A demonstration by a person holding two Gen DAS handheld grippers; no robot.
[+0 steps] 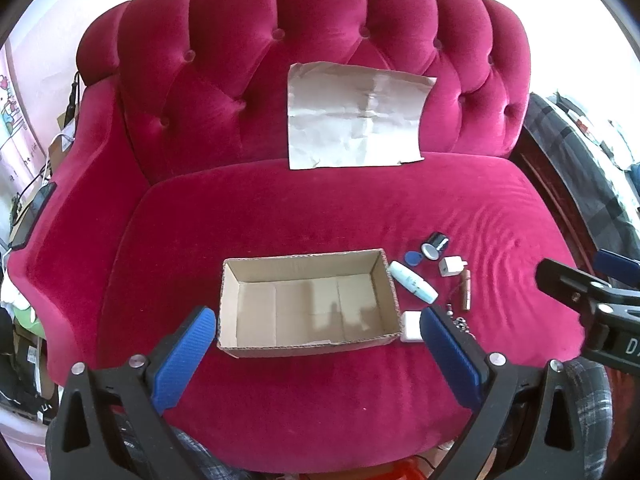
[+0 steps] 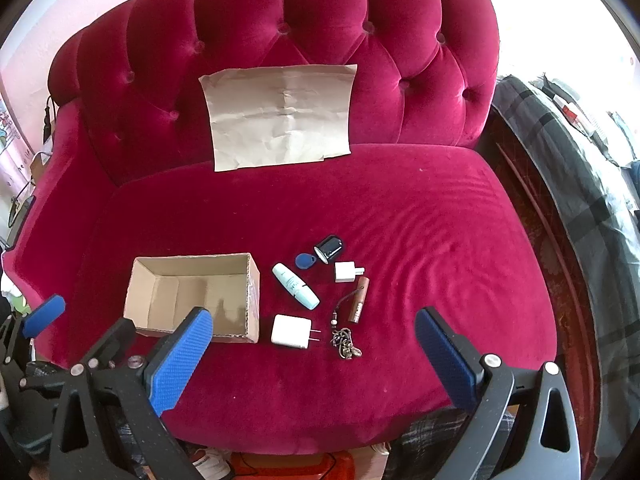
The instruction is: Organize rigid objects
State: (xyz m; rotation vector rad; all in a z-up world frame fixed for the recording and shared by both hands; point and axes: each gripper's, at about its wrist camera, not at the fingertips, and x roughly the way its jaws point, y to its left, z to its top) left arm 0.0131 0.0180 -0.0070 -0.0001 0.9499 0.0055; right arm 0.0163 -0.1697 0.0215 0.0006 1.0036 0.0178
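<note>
An empty cardboard box (image 1: 308, 304) (image 2: 192, 296) sits on the red velvet seat (image 2: 400, 232). To its right lie a pale blue tube (image 2: 296, 286) (image 1: 413, 282), a blue key fob (image 2: 305, 259), a black jar (image 2: 329, 249) (image 1: 435, 245), a small white plug (image 2: 347, 272), a copper tube (image 2: 359, 299), a large white charger (image 2: 292, 331) and a keychain (image 2: 346, 343). My left gripper (image 1: 318, 324) is open and empty, in front of the box. My right gripper (image 2: 314, 324) is open and empty, in front of the small objects.
A creased sheet of brown paper (image 2: 280, 114) leans on the tufted backrest (image 2: 328, 20). A plaid-covered bed (image 2: 576, 152) stands to the right. Clutter and cables lie beyond the left armrest (image 1: 36, 208). An orange object (image 2: 292, 466) shows below the seat's front edge.
</note>
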